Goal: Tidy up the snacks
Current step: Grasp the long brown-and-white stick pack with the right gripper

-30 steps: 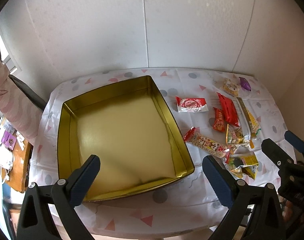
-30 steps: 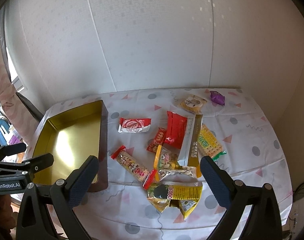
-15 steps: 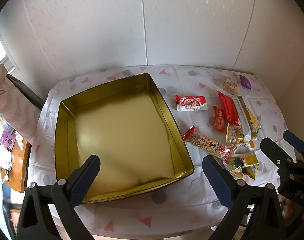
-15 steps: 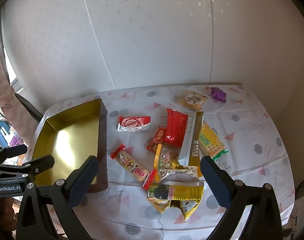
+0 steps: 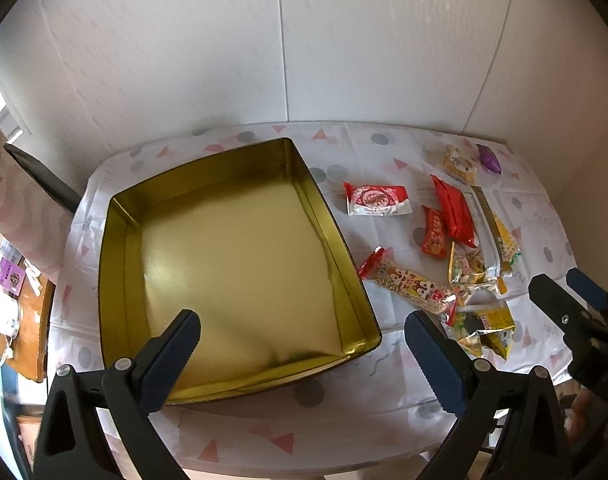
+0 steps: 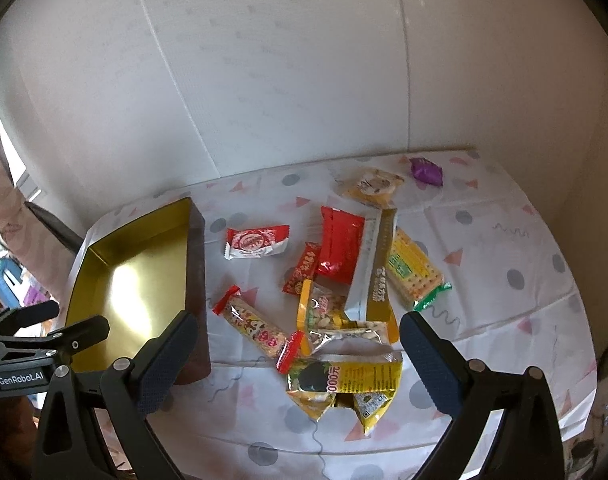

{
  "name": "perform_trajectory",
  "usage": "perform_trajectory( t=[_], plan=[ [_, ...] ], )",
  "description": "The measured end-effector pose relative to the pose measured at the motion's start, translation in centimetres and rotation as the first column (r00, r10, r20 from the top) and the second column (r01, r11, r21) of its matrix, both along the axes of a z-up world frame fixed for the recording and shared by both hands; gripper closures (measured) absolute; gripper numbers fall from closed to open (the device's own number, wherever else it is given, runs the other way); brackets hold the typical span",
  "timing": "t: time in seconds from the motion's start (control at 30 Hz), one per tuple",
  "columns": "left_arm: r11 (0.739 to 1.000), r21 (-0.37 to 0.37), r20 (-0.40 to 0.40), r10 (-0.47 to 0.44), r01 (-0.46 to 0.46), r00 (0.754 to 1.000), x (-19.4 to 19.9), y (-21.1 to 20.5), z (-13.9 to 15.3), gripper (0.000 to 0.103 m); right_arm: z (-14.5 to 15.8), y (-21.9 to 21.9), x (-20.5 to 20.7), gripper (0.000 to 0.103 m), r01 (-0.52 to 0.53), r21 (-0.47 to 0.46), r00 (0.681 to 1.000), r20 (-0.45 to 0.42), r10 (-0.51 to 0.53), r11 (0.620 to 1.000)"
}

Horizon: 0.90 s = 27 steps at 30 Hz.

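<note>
Sorting not begun: tin (image 5: pixel 231 248) at table's left edge holds nothing, snacks (image 6: pixel 344 280) all loose toward right edge; left gripper (image 5: pixel 304 344) and right gripper (image 6: pixel 295 344) both spread, holding nothing

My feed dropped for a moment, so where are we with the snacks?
Nothing looks done: the gold tin holds no snacks. Nothing is in hand either; the left tool and right tool are both open and hold nothing. All the packets, from the purple candy to the yellow pouch, lie on the tablecloth.
</note>
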<state>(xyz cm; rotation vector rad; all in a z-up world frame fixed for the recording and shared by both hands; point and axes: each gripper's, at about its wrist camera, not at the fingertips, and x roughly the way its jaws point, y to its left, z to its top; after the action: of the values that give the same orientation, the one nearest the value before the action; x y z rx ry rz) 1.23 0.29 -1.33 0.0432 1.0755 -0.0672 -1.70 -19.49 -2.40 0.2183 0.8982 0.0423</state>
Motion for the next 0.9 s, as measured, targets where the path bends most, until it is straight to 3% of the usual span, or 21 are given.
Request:
perform_trajectory(
  t=[0.13,0.37,0.6,0.9],
  plan=[
    [0.999,-0.032,-0.032,-0.006,0.005,0.999,0.4,0.0,-0.6,0.0,-0.5,-1.3,-0.1,0.001,0.042,-0.001,0.999,-0.019,-0.042,0.999],
    [0.987,-0.16,-0.085,0.007,-0.02,0.996,1.1,1.1,-1.5,0.0,-2.8,-4.9,-0.4,0.007,0.139,0.019,0.985,-0.11,-0.136,0.99],
    [0.954,-0.299,-0.15,-0.005,-0.04,0.989,2.0,1.4,-2.9,0.0,-5.5,-6.6,-0.8,0.011,0.168,0.001,0.964,-0.209,-0.164,0.986],
    [0.948,-0.317,-0.229,-0.038,-0.038,0.973,2.4,0.0,-3.9,0.0,-7.6,-8.0,-0.2,0.024,0.174,0.065,0.952,-0.268,-0.15,0.983]
  ],
)
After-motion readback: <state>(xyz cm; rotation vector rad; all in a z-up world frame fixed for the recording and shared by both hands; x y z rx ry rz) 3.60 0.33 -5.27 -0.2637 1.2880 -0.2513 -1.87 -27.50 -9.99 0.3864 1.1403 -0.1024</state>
